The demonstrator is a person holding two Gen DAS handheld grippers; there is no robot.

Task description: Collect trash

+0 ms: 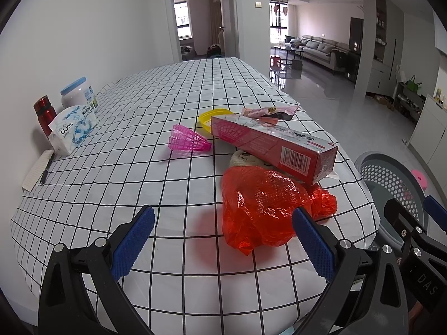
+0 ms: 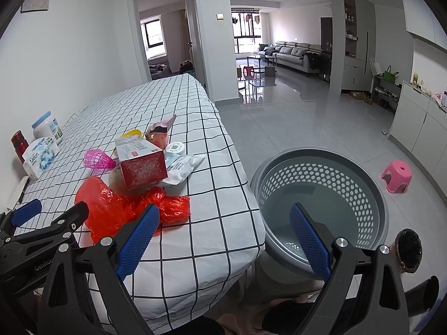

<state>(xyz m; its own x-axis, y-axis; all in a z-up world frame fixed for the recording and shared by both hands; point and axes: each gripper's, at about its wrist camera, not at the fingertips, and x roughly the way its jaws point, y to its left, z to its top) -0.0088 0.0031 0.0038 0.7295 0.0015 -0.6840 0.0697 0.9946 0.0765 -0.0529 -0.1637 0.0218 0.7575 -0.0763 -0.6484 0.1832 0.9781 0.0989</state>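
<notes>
The trash sits in a heap near the right edge of the table [image 1: 173, 89]: a crumpled red plastic bag [image 1: 259, 203] nearest, a long red carton [image 1: 273, 145] lying across it, a pink snack wrapper [image 1: 268, 113] and yellow lid [image 1: 209, 117] farther back, a pink mesh cone [image 1: 187, 141] to the left. The grey perforated basket [image 2: 324, 192] stands on the floor just right of the table and looks empty, so collecting seems hardly begun. The left hand-held gripper [image 1: 223, 240] hovers spread wide just before the bag; the right hand-held gripper [image 2: 223, 237] is wide too, holding nothing, near the basket rim. Only the right wrist view shows the basket's bare inside, a white pouch [image 2: 181, 167] and a round white tin [image 2: 175, 147] behind the carton.
</notes>
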